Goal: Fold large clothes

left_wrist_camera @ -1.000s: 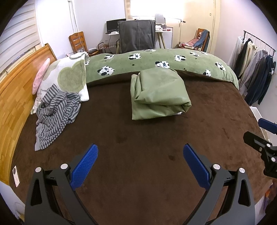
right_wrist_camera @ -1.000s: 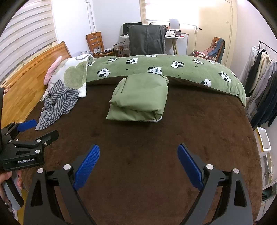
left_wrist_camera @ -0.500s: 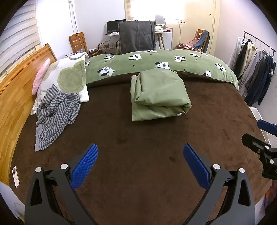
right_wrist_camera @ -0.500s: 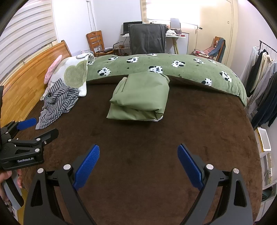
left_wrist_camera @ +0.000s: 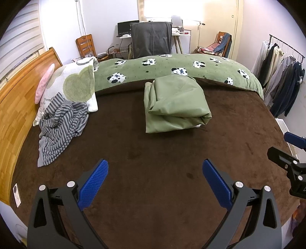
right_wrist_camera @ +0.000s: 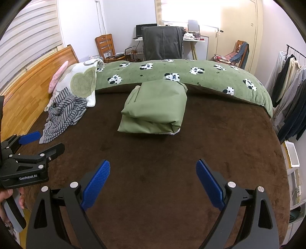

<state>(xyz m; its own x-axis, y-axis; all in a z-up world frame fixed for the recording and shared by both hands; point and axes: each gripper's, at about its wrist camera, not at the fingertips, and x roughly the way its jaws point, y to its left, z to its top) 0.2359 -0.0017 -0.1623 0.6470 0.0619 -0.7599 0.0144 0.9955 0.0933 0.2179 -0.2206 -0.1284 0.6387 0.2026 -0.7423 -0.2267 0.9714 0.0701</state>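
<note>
With both the left gripper [left_wrist_camera: 155, 181] and right gripper [right_wrist_camera: 153, 180] released and empty, the green garment [left_wrist_camera: 177, 104] is judged folded; the striped garment [left_wrist_camera: 59, 126] at far left is fetched next.

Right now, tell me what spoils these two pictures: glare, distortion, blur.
Left wrist view: fisheye bends the wooden headboard, corners go black, the window is blown out. Right wrist view: same curved bed edge, washed-out window; the folded green cover stays sharp in both.

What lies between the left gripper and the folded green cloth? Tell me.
Nothing: in the left wrist view only bare brown bed cover separates the open left gripper from the folded green cloth.
</note>
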